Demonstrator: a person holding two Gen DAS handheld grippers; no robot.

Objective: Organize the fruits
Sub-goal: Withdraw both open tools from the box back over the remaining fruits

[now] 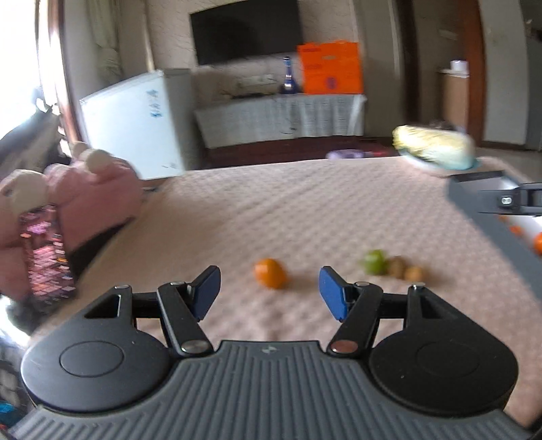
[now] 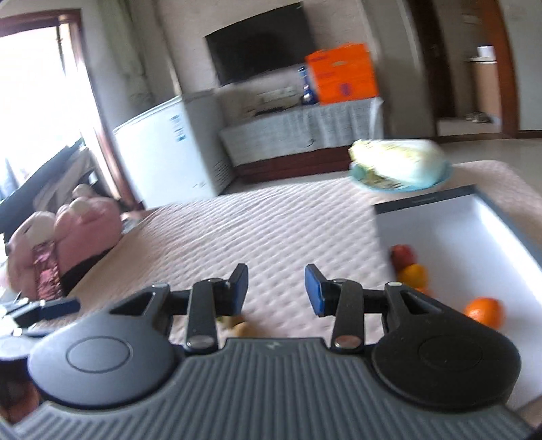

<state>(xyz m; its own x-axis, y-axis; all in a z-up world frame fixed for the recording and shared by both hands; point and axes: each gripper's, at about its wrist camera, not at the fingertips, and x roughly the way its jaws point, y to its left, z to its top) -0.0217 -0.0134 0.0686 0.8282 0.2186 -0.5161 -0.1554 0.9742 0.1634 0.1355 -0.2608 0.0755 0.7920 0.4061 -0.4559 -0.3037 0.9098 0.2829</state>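
An orange (image 1: 270,273) lies on the pink quilted bed (image 1: 288,210), just beyond my open, empty left gripper (image 1: 269,291). A green fruit (image 1: 374,261) and two brown kiwis (image 1: 404,269) lie to its right. A white box with a dark rim (image 2: 474,230) holds a red apple (image 2: 403,254) and oranges (image 2: 484,311); its edge shows in the left wrist view (image 1: 474,189). My right gripper (image 2: 275,287) is open and empty over the bed, left of the box. A brown fruit (image 2: 245,329) peeks out beneath it.
A cabbage on a blue plate (image 2: 399,166) sits at the bed's far right. Pink plush toys (image 1: 84,193) sit at the left edge. A white fridge (image 1: 135,118), a TV (image 1: 245,30) and an orange box (image 1: 330,67) stand beyond the bed.
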